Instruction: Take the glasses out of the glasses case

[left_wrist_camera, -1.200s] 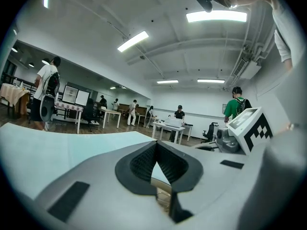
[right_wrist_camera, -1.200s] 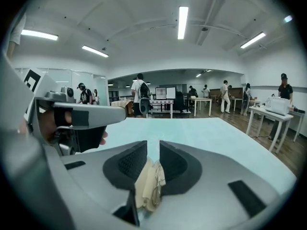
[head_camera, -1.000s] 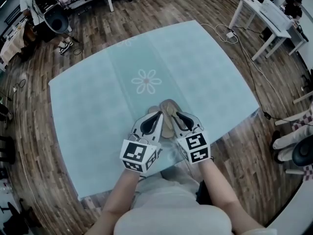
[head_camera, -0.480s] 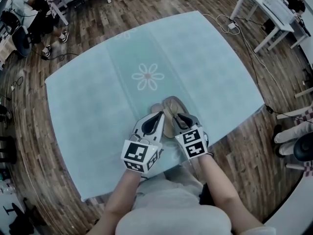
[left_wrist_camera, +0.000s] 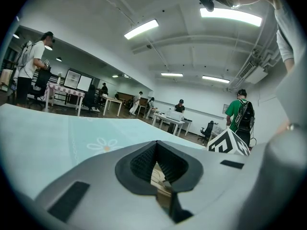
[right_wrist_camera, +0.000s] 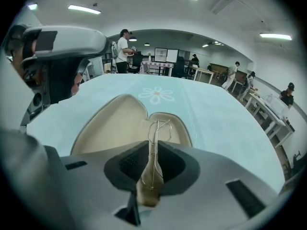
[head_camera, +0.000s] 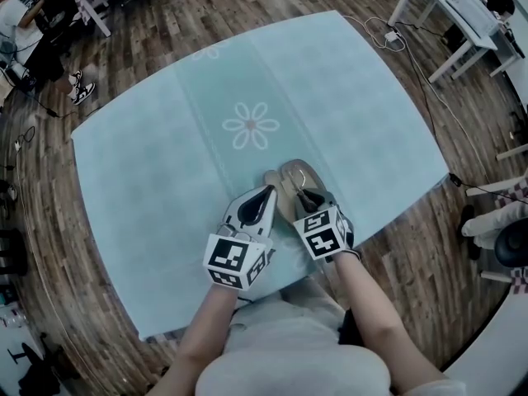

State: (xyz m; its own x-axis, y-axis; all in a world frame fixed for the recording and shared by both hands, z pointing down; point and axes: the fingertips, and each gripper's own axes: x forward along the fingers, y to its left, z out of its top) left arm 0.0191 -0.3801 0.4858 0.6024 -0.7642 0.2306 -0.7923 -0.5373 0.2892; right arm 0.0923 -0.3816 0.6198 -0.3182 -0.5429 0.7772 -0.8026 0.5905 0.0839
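Since earlier, right gripper [right_wrist_camera: 152,169] has backed off slightly, clamped on glasses [right_wrist_camera: 156,131] that jut forward over the open case [right_wrist_camera: 110,123]; left gripper [left_wrist_camera: 157,169] stays pinched on case edge.

The head view looks steeply down from high above the pale teal tablecloth [head_camera: 148,188], with its white daisy print [head_camera: 250,128] near mid-frame. The left gripper view sits low, close to the cloth, and faces across it, the daisy [left_wrist_camera: 109,145] ahead-left. The right gripper view, tilted downward, faces the daisy [right_wrist_camera: 157,94] straight ahead, over the open beige glasses case [right_wrist_camera: 115,123] close below. All three share the daisy.
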